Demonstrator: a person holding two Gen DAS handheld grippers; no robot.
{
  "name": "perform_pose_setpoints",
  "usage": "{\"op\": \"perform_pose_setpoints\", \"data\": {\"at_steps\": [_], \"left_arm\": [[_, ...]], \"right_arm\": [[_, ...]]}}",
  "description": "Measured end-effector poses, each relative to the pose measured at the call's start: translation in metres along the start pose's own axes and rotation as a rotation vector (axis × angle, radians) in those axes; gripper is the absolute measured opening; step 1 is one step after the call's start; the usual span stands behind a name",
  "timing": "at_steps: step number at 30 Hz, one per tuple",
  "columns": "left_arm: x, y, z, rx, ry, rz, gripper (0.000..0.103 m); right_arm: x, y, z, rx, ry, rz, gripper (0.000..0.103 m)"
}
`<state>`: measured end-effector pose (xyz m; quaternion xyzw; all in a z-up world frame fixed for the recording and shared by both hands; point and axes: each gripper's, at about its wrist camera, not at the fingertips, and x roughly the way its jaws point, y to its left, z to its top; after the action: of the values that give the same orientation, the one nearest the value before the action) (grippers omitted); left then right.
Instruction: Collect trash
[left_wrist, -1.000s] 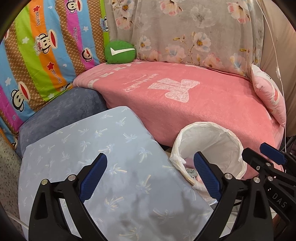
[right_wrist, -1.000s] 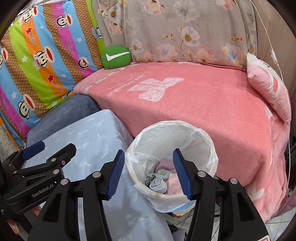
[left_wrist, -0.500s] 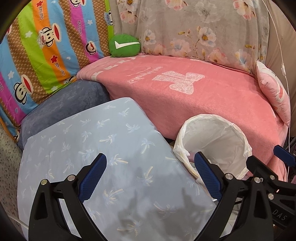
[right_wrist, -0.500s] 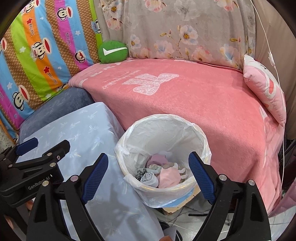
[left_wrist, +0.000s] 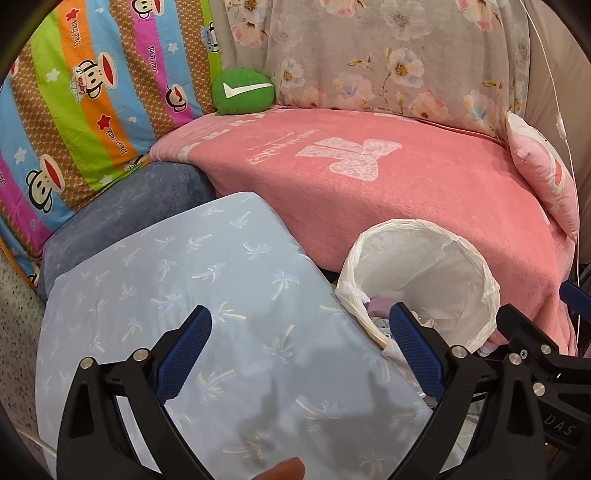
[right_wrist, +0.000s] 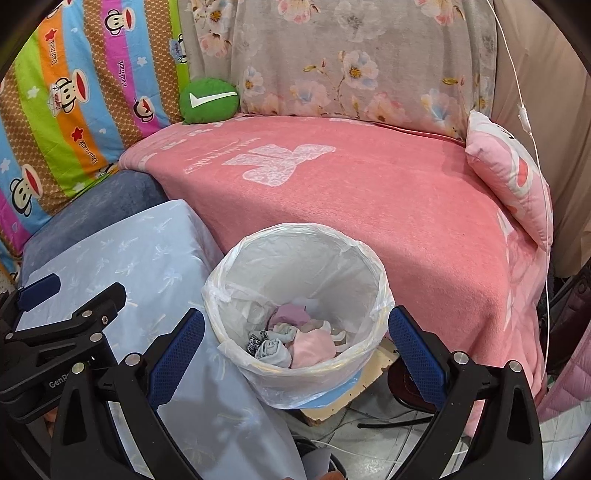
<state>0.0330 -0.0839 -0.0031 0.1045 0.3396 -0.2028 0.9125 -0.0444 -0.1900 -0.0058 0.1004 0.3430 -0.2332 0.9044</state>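
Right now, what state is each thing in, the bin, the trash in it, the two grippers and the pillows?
Bin: upright, open, lined with a white bag.
Trash: crumpled pieces lying at the bottom of the bin.
Right gripper: open, empty, jaws just opened wide, above the bin.
Left gripper: open, empty, over the blue cushion.
Green pillow: resting on the pink blanket.

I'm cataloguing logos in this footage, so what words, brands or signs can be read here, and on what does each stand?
"Paul frank": repeated along the striped monkey blanket.
"Captain": on the monkey's hat on that blanket; the small mark after it is unclear.
"GenR": cut off, on the left gripper body.
"DAS": on the right gripper body.
White tick sign, no words: green cushion.
Script above the bow on the pink blanket: too faint to read.
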Motion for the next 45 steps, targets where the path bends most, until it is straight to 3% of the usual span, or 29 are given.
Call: {"op": "perform_pose_setpoints", "data": {"at_steps": [45], "left_arm": [[0.008,-0.004,-0.007,-0.033,0.041,0.051,0.096]], "right_arm": [[0.005,0.001,-0.01,-0.014,0.034,-0.022,0.097]]}}
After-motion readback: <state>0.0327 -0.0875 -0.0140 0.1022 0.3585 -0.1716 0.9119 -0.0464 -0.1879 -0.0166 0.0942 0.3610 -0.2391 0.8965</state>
